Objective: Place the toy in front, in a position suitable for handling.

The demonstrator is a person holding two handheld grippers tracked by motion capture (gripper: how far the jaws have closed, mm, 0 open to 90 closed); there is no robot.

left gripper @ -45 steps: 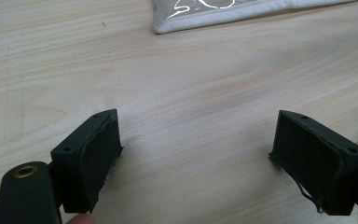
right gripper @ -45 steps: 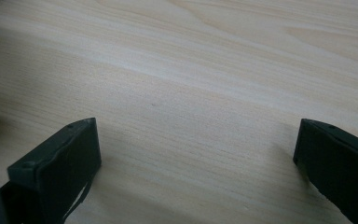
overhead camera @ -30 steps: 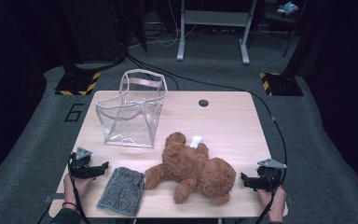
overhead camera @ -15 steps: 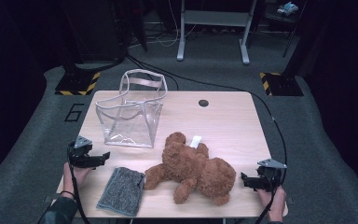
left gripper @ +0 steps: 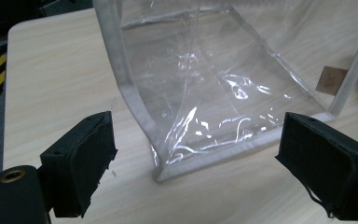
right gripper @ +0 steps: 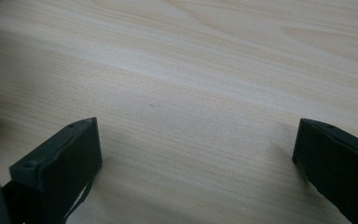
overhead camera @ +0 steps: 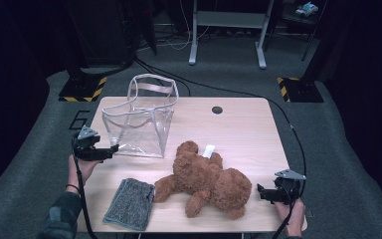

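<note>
Clear bag (overhead camera: 140, 117) stands upright on tabletop (overhead camera: 238, 130), back-left, well apart from teddy bear (overhead camera: 206, 180) and grey cloth (overhead camera: 129, 203). Left gripper (overhead camera: 113, 148) hovers just beside bag's near corner, fingers (left gripper: 79, 163) wide, nothing between. Right gripper (overhead camera: 259, 192) fingers wide, empty, near bear. Risk: thin wall buckles, bag tips or slides if nudged before grip.

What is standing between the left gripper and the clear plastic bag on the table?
Nothing visible. The left gripper points at the clear plastic bag with its jaws open, and bare table lies before the bag's near corner. The teddy bear and grey cloth lie aside.
</note>
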